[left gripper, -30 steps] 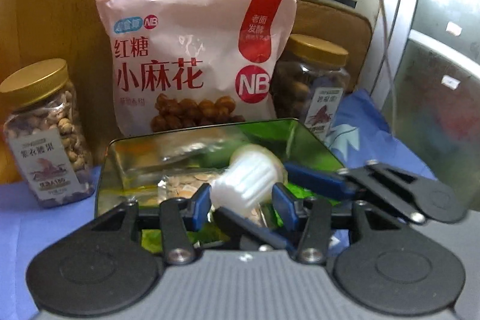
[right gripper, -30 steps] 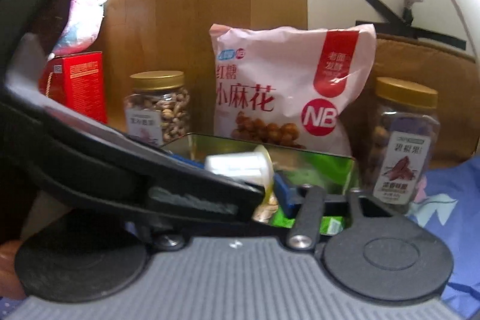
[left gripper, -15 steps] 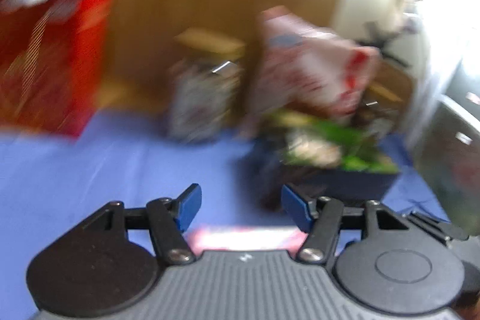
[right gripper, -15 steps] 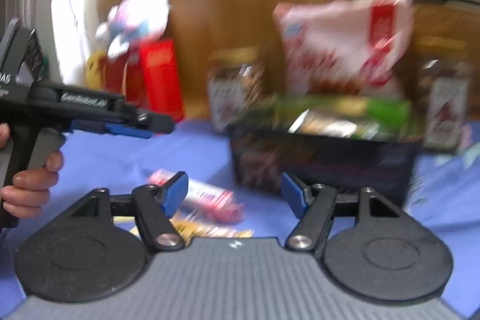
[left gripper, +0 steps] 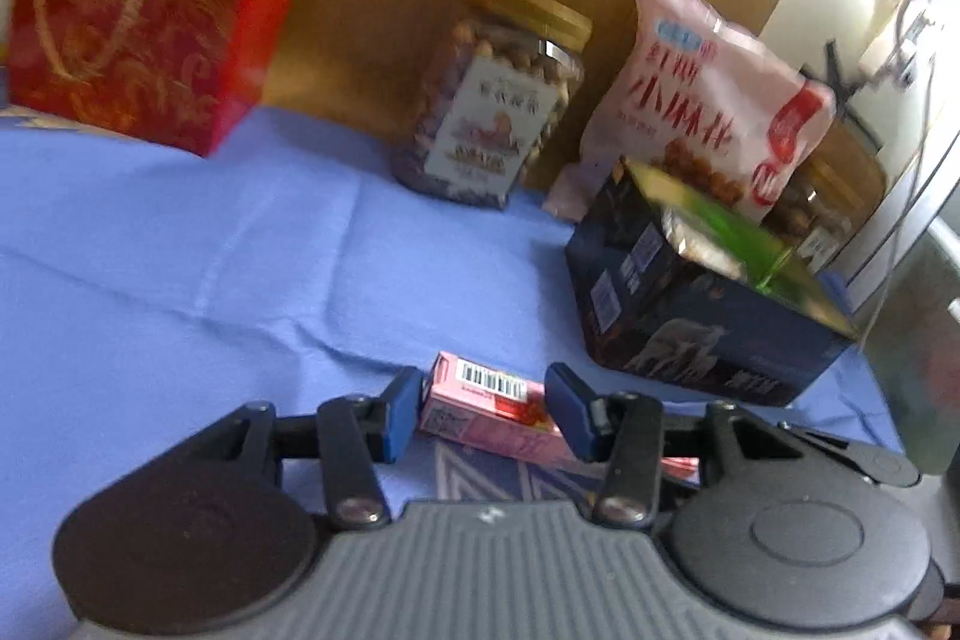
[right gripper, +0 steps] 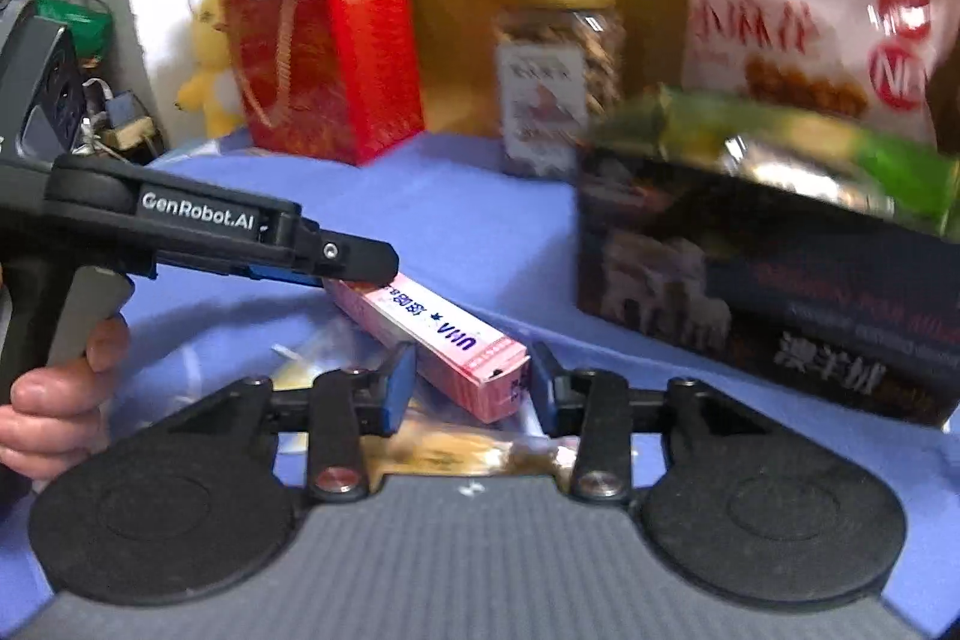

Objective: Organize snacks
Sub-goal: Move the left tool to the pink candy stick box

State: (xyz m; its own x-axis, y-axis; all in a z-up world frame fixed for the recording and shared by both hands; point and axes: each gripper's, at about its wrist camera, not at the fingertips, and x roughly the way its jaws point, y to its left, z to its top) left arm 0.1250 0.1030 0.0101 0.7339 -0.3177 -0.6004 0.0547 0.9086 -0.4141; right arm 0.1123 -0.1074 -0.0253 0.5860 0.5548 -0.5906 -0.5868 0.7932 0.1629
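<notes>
- A slim pink carton (left gripper: 480,400) lies flat on the blue cloth (left gripper: 180,250), just in front of the open dark snack box (left gripper: 690,340) and not yet inside it
- The left gripper (left gripper: 486,415) has one end of the carton between its blue pads; its jaws have just been closing and stand narrow, but whether they press on the carton I cannot tell
- The right gripper (right gripper: 471,385) has the other end between its pads; its jaws have also just been closing, are narrow, and seem to stop a sliver short of the cardboard
- Likely risk: with both grippers on one light carton, uneven pull could twist it, crush a corner, or let one end slip free
- The right end rests on clear snack packets (right gripper: 456,445), so a low pinch could snag a packet as well
- The snack box already looks full, with wrappers above its rim; pushing the carton in could spill them
- A nut jar (left gripper: 492,100) and a pink snack bag (left gripper: 708,100) stand behind the box, where a wide swing could topple them
</notes>
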